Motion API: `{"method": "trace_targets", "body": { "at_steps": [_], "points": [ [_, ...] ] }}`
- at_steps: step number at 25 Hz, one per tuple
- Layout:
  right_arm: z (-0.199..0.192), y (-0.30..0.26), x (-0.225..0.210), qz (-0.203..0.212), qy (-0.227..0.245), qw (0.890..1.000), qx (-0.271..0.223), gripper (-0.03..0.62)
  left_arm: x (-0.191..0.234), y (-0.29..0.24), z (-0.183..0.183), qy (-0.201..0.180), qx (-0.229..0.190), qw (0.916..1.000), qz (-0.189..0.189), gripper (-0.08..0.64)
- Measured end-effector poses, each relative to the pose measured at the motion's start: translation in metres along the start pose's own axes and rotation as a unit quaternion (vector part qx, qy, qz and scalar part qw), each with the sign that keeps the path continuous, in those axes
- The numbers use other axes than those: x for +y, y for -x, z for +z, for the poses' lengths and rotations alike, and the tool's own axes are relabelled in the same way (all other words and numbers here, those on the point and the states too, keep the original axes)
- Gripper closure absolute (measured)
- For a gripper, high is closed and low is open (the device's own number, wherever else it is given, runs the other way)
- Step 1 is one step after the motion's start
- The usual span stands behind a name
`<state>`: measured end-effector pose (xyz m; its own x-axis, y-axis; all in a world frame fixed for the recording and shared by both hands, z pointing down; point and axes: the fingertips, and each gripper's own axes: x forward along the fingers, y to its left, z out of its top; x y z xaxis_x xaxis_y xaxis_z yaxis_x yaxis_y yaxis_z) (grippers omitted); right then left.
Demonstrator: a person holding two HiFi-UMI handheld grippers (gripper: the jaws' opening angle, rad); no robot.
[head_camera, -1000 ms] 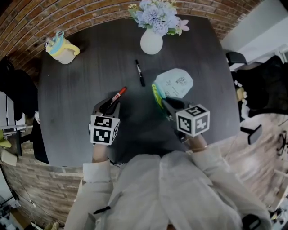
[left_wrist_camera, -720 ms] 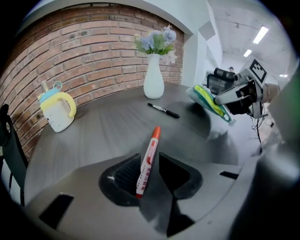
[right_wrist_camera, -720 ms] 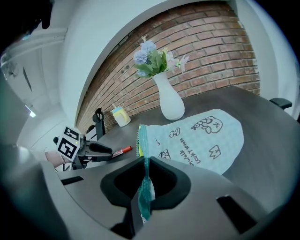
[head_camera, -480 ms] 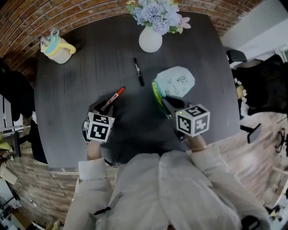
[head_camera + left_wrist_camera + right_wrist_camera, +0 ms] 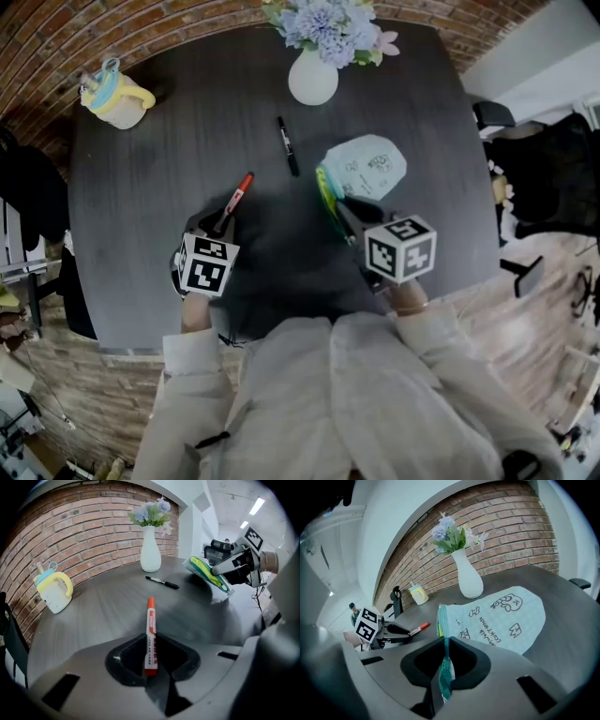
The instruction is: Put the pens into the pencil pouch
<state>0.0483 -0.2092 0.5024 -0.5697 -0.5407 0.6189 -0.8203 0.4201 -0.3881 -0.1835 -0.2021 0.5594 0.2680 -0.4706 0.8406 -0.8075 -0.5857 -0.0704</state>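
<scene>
L gripper (image 5: 149, 667) jaws closing on red-and-white marker (image 5: 150, 632), tail end btwn them, cap pointing away over dark round table (image 5: 159, 178). R gripper (image 5: 444, 670) pinches zip edge of pale-blue printed fabric pouch (image 5: 504, 616). Black pen (image 5: 288, 147) lies on table btwn white vase (image 5: 313, 82) and pouch.

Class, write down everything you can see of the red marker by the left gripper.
The red marker is a slim plastic pen with a white barrel, red print, a red cap and a red rear end. Capped, it lies flat on the dark table, cap pointing away from the person. Its rear end sits between the left gripper's closing jaws; whether they pinch it yet is unclear.
</scene>
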Motion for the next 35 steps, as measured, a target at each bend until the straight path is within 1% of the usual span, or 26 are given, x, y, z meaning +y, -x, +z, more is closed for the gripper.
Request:
{"method": "trace_targets", "body": {
  "at_steps": [2,6,8,10,12,13,18,22,25,28,33,35],
  "points": [
    [0.001,0.000,0.000,-0.001,0.000,1.000,-0.001,0.560,-0.006,0.002,0.005,0.001,-0.008,0.9999,-0.012,0.494],
    [0.001,0.002,-0.002,-0.002,-0.001,1.000,-0.004,0.560,-0.026,0.013,0.027,-0.008,-0.042,0.9982,-0.043,0.493],
    [0.002,0.003,-0.002,-0.002,-0.003,1.000,-0.005,0.560,-0.041,0.019,0.039,-0.023,-0.060,0.9959,-0.064,0.492],
    [0.001,0.004,-0.003,-0.002,-0.005,1.000,-0.005,0.560,-0.056,0.026,0.049,-0.048,-0.073,0.9928,-0.082,0.493],
    [0.000,0.005,-0.003,-0.003,-0.005,1.000,-0.003,0.560,-0.070,0.031,0.054,-0.072,-0.079,0.9895,-0.097,0.494],
    [0.000,0.006,-0.003,-0.004,-0.004,1.000,-0.003,0.560,-0.076,0.032,0.055,-0.079,-0.081,0.9882,-0.104,0.494],
    [0.001,0.008,-0.001,-0.003,-0.003,1.000,-0.005,0.560,-0.096,0.039,0.059,-0.089,-0.088,0.9837,-0.129,0.493],
    [0.002,0.010,0.001,-0.002,-0.002,1.000,-0.005,0.560,-0.110,0.046,0.070,-0.100,-0.100,0.9770,-0.159,0.494],
    [0.000,0.010,0.003,-0.002,0.001,1.000,-0.003,0.560,-0.119,0.047,0.074,-0.110,-0.105,0.9738,-0.170,0.494],
    [-0.001,0.011,0.004,-0.002,0.001,1.000,-0.002,0.560,-0.124,0.049,0.078,-0.113,-0.101,0.9732,-0.173,0.494],
    [0.000,0.012,0.007,0.000,0.002,1.000,-0.004,0.560,-0.130,0.041,0.072,-0.131,-0.067,0.9739,-0.173,0.494],
    [0.000,0.012,0.010,0.003,0.003,1.000,-0.004,0.560,-0.130,0.039,0.070,-0.132,-0.056,0.9749,-0.170,0.494]
  ]
}}
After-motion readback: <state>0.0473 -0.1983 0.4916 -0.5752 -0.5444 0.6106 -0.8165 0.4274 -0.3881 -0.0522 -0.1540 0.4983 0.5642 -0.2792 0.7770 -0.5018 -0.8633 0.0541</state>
